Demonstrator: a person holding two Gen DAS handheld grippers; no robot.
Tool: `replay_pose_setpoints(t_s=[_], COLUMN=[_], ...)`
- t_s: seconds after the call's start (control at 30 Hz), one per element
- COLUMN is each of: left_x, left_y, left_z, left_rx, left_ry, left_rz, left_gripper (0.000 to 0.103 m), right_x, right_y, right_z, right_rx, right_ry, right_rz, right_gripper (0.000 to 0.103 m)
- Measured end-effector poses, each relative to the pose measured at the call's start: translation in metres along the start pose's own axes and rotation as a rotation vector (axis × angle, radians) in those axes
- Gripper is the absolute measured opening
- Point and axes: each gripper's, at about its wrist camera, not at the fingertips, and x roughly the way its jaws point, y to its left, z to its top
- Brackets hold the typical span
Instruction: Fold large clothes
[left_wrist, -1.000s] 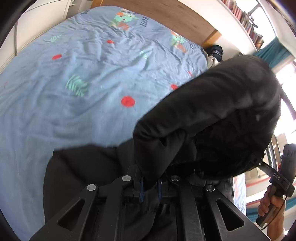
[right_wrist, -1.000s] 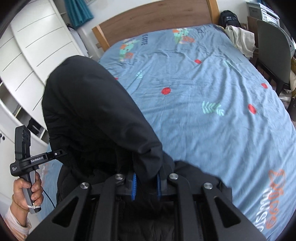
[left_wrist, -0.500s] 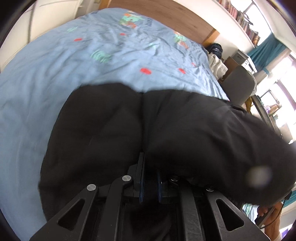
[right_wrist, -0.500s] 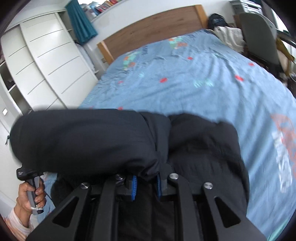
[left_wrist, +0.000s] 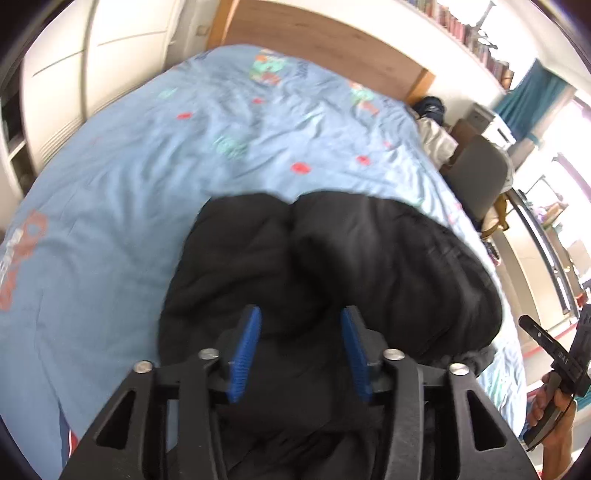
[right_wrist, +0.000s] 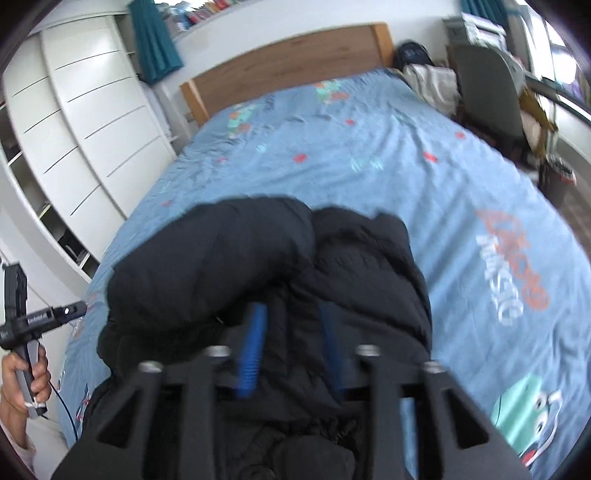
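1. Left wrist view: your left gripper (left_wrist: 300, 347) sits low in the middle of the view, pointing down at a black padded jacket (left_wrist: 332, 266). Its two blue pads (left_wrist: 245, 354) stand apart with the dark fabric showing between them, pressing on nothing. The jaws have just been opening, so the jacket is released.
2. The jacket lies bunched in two rounded lobes on the near part of a bed covered by a light blue duvet (left_wrist: 129, 177) with red dots and cartoon prints. A wooden headboard (left_wrist: 325, 40) runs along the far end. To the right of the bed stands a grey chair (left_wrist: 480, 173).
3. At the far right edge, your right hand (left_wrist: 554, 406) grips the handle of the other gripper, just beside the jacket's right side.
4. Right wrist view: your right gripper (right_wrist: 293, 350) also points down at the same jacket (right_wrist: 258, 266). This picture is blurred, yet its blue pads (right_wrist: 253, 350) clearly stand apart over the fabric; these jaws have just been opening too, and nothing is clamped.
5. The jacket rests on the near left part of the duvet (right_wrist: 424, 177). White wardrobe doors (right_wrist: 74, 110) line the left wall, and your left hand (right_wrist: 27, 376) shows at the left edge.
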Motion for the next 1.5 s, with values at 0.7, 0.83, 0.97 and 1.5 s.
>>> replay_pose_setpoints(t_s=[0.7, 0.83, 0.97, 1.5], left_x=[0.135, 0.137, 0.12, 0.018], left_y=[-0.054, -0.059, -0.063, -0.053], left_z=[-0.022, -0.031, -0.039, -0.075], left_rx=[0.245, 0.284, 0.275, 0.253], left_ry=[0.04, 0.058, 0.042, 0.035], left_rz=[-0.004, 0.042, 0.046, 0.106], left_gripper=[0.063, 0.063, 0.063, 0.063], right_x=[0.127, 0.129, 0.115, 0.016], right_y=[0.065, 0.059, 0.058, 0.062], right_z=[-0.021, -0.035, -0.039, -0.069], right_rx=[-0.34, -0.341, -0.333, -0.288], right_ry=[0.119, 0.136, 0.143, 0.183], right_rz=[0.039, 0.026, 0.014, -0.057], right_gripper=[0.07, 0.07, 0.07, 0.07])
